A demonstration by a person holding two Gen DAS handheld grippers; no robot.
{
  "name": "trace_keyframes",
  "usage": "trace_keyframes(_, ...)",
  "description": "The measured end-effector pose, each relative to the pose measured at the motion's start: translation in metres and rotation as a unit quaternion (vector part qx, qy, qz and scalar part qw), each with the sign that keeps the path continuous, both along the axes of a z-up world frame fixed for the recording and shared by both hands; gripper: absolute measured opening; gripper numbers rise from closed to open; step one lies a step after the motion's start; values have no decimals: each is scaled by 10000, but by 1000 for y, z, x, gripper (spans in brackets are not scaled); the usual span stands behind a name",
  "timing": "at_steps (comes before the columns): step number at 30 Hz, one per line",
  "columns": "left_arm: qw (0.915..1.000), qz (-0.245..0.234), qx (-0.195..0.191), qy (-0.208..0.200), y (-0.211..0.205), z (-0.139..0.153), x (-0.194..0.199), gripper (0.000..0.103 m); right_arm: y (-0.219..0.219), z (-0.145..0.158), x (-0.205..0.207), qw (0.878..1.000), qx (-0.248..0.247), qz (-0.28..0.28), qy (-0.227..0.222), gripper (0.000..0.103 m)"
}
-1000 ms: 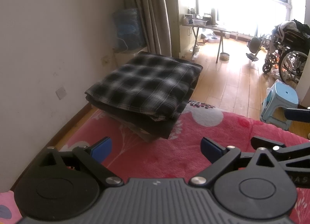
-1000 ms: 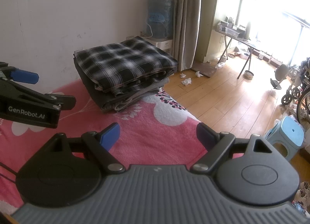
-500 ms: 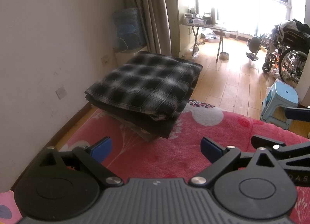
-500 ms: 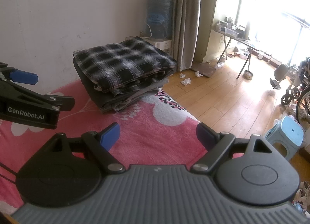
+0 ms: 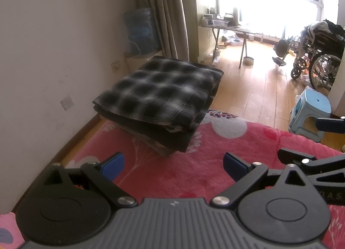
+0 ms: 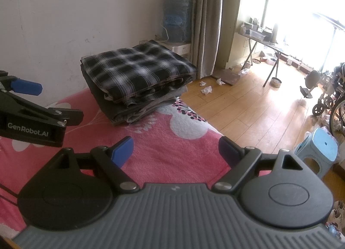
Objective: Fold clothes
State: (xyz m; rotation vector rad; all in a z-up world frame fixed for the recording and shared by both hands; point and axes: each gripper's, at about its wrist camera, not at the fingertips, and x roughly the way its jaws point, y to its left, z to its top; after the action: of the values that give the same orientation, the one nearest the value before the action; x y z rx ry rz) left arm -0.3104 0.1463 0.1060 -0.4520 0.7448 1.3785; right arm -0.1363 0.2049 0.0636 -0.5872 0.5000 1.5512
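My left gripper (image 5: 173,164) hangs over the pink blanket (image 5: 207,162) with its blue pads spread wide and nothing between them. My right gripper (image 6: 175,148) does the same just beside it, fingers well apart, only blanket showing in the gap. The clothes (image 5: 159,96) sit ahead of both grippers as a folded stack at the blanket's far corner, near the wall (image 5: 54,44): a black-and-white plaid piece on top, darker and grey layers under it, their folded edges facing me. I touch none of it. Beyond the stack are a curtain (image 6: 204,18) and a wooden floor (image 6: 258,106), with a blue stool (image 6: 321,147) off to my right.
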Motion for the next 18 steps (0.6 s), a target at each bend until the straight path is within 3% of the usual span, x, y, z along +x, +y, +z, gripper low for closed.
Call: trace_keyframes(18,10000,32,13,-5,1,1,-2,99,1,3,4,9995,124,-256,-105,86)
